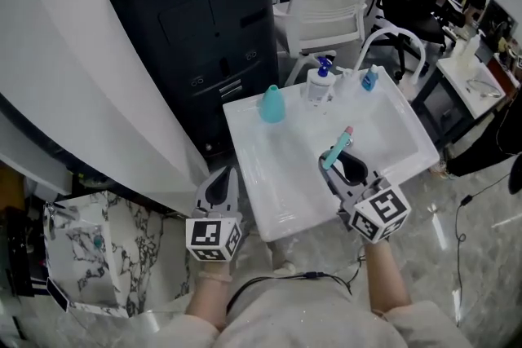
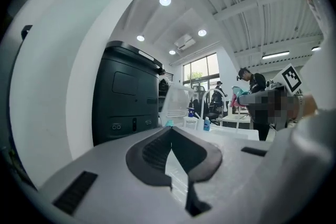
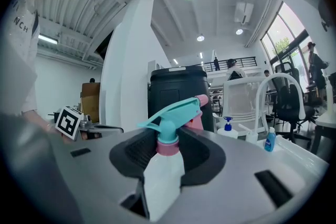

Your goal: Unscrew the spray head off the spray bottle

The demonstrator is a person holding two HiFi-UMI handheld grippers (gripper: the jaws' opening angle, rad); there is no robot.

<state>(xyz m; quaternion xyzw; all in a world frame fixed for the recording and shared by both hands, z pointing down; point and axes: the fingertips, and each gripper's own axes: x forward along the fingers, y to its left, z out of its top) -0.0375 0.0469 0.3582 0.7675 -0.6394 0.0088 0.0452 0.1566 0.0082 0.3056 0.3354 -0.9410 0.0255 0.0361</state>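
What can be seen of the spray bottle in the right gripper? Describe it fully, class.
The spray bottle has a whitish translucent plastic body, a pink collar at the neck and a teal trigger spray head with a pink nozzle tip, still fitted on. It stands upright between the jaws of the right gripper, which clamp its shoulder just below the collar, over the white table. Its base is hidden.
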